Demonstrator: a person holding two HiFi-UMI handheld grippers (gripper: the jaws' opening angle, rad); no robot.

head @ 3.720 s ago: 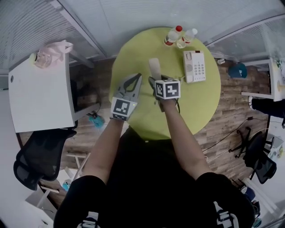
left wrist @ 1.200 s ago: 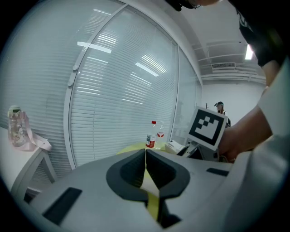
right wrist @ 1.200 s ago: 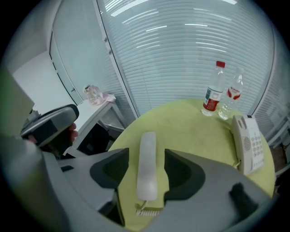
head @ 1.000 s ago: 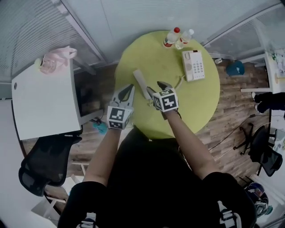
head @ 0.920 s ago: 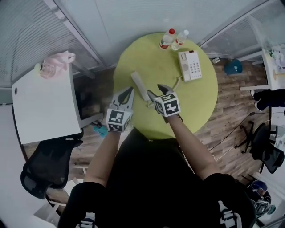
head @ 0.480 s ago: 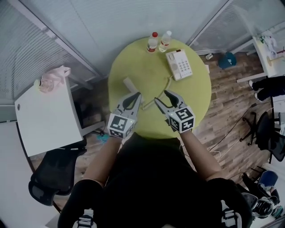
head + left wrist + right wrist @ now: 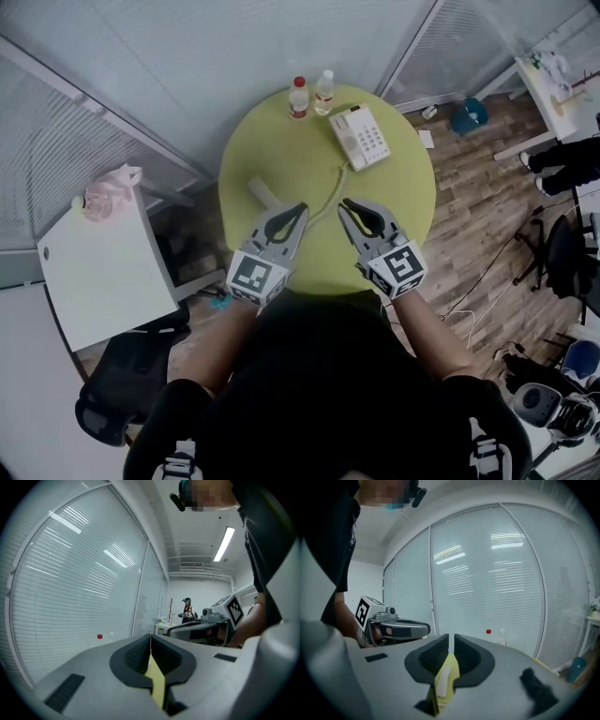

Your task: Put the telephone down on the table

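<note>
The white handset point(image 7: 260, 192) lies flat on the round green table point(image 7: 281, 141), left of centre, apart from both grippers. Its cord point(image 7: 330, 187) runs to the white telephone base point(image 7: 359, 137) at the far right. My right gripper point(image 7: 345, 203) hovers over the table's near part; its jaws are closing to a thin slit with nothing between them point(image 7: 451, 637). Below them in the right gripper view lies the handset point(image 7: 443, 679). My left gripper point(image 7: 298, 208) hangs beside it, shut and empty point(image 7: 150, 637).
Two bottles point(image 7: 299, 97) point(image 7: 324, 92) stand at the table's far edge. A white desk point(image 7: 94, 272) with a pink bag point(image 7: 108, 192) is to the left, a black chair point(image 7: 122, 389) below it. Blinded glass walls stand behind the table. A person point(image 7: 187, 609) stands far off.
The right gripper held the handset above the table, then left it lying at the left. Both grippers drew back toward the near edge. The right jaws went from wide to nearly together.
</note>
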